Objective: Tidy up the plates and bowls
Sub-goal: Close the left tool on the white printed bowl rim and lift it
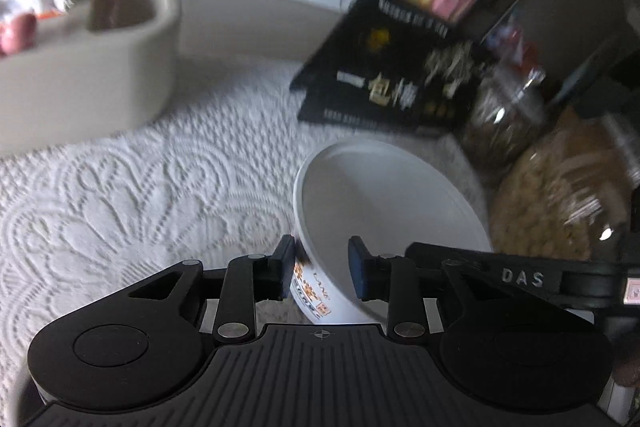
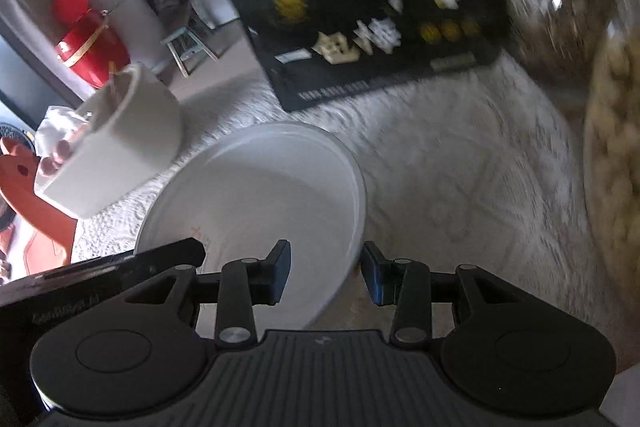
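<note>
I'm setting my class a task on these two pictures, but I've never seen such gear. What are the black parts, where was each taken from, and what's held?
No robot here: a person holds a two-finger gripper in each hand, each with a camera looking along its fingers. One picture is from the left gripper, the other from the right gripper; the black parts are their fingers. Both straddle the rim of one white bowl, one finger inside, one outside. The right looks clamped on it; the left's grip I cannot judge. Below lies a white patterned cloth, with a black printed box, a cream container and glass jars around.
</note>
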